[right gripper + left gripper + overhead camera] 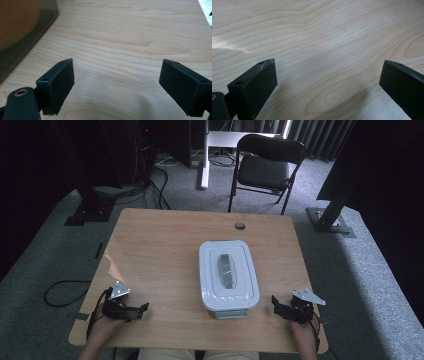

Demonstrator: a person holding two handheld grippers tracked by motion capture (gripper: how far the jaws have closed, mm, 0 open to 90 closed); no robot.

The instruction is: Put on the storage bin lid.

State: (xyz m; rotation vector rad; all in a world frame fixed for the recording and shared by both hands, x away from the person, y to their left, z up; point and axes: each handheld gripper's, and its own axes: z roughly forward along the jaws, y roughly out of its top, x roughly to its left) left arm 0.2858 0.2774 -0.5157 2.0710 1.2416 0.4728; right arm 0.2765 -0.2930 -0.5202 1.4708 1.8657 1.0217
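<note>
The lidded container sat a little right of the middle of the wooden table, its long axis running from the person's edge toward the far edge, with the near end just slightly swung to the right. A grey handle lay flat along that same axis on the white lid. What the box held could not be made out from above, since the lid covered it. In the right gripper view a translucent wall of the container was cut off at the top left corner, and something orange-brown showed dimly through it, too blurred to identify.

The left gripper rested near the table's near left corner, well apart from the container, jaws pointing toward it. In the left gripper view its jaws stood wide apart over bare wood with nothing between them. The right gripper lay near the near right corner, closer to the box but not touching it, jaws also spread wide and empty, aimed at the container's near end.

Beyond the table stood a black folding chair on grey carpet
</note>
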